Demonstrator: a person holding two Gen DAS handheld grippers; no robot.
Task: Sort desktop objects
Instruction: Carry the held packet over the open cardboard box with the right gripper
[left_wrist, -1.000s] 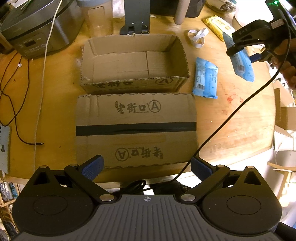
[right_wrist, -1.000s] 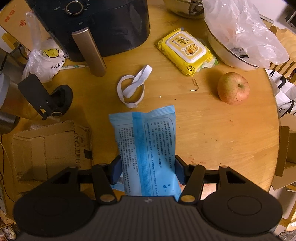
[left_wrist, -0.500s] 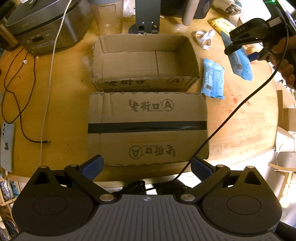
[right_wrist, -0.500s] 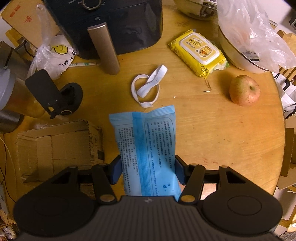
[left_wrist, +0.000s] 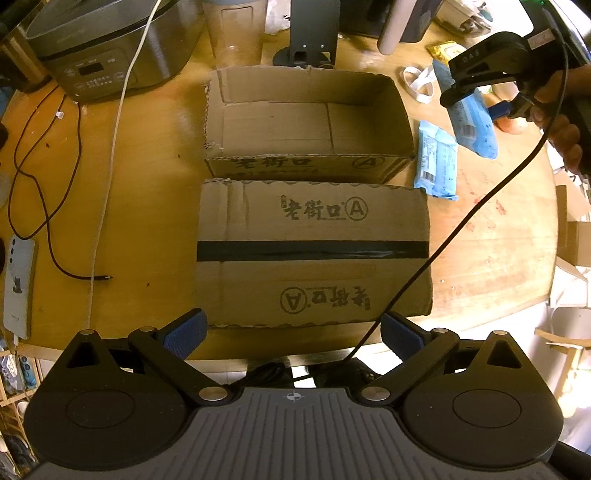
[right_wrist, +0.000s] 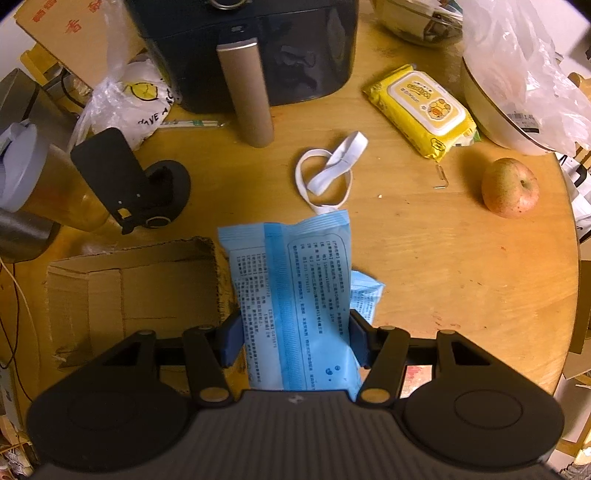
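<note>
- Left gripper (left_wrist: 291, 334) is nearest, hanging over the table's front edge with its blue pads spread wide and nothing between them.
- Just past it sits the flat taped cardboard lid (left_wrist: 314, 253), lying on the wooden table (left_wrist: 491, 251).
- Right behind that, almost touching it, is the open cardboard box (left_wrist: 308, 122), nothing visible inside.
- Right gripper (right_wrist: 293, 338) is clamped on a blue wipes packet (right_wrist: 291, 295), held up in the air beside the box's right end.
- A second blue packet (left_wrist: 437, 160) lies on the table just to the right of the box, partly hidden under the held one in the right wrist view.
- Further back: a white elastic band (right_wrist: 328, 173), a yellow wipes pack (right_wrist: 421, 110), an apple (right_wrist: 509, 188) and a black air fryer (right_wrist: 255, 44).
</note>
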